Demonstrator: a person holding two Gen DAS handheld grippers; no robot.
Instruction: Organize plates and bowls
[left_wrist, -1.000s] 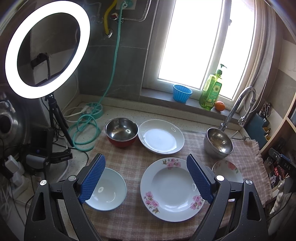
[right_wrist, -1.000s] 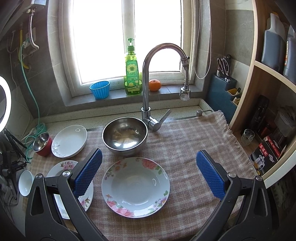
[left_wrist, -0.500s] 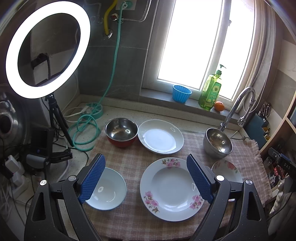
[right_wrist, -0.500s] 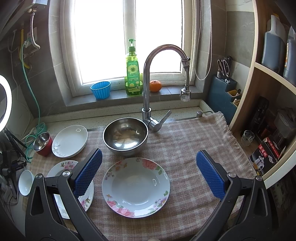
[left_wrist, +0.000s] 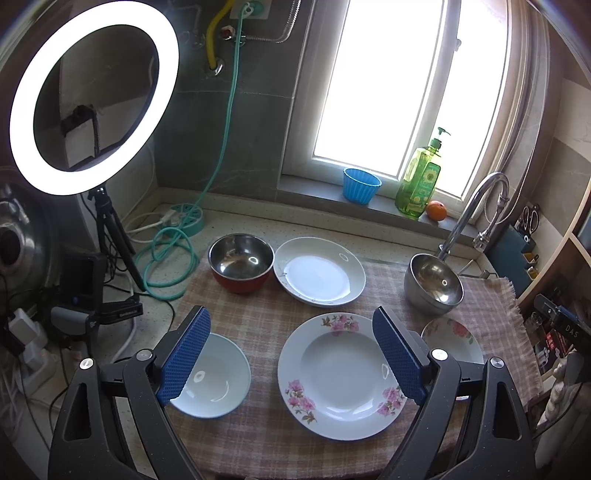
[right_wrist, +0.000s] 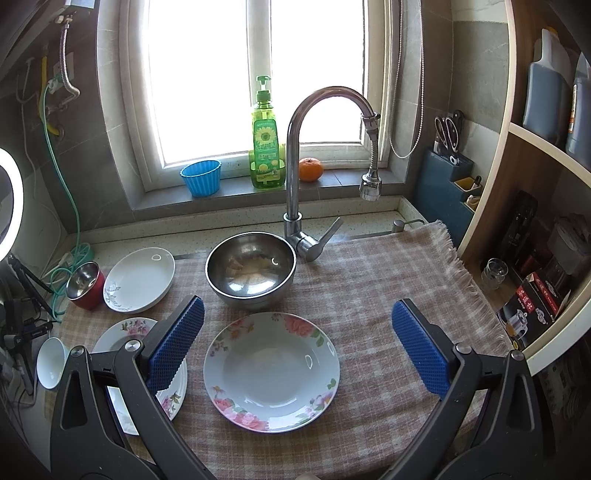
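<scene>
Both grippers, left (left_wrist: 291, 354) and right (right_wrist: 295, 343), hover wide apart and empty; plates (left_wrist: 343, 374) and bowls (left_wrist: 240, 260) lie scattered on the cloth (right_wrist: 369, 280), nothing stacked yet.

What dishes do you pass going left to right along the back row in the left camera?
Red steel bowl → plain white plate → big steel bowl.

Strong backlight, sharp focus, heavy fisheye bending at the edges.
The window (right_wrist: 258, 74) is blown out white; the ring light (left_wrist: 92, 99) glares at far left; specular spots sit on the steel bowl (right_wrist: 251, 267); corners fall dark.
</scene>
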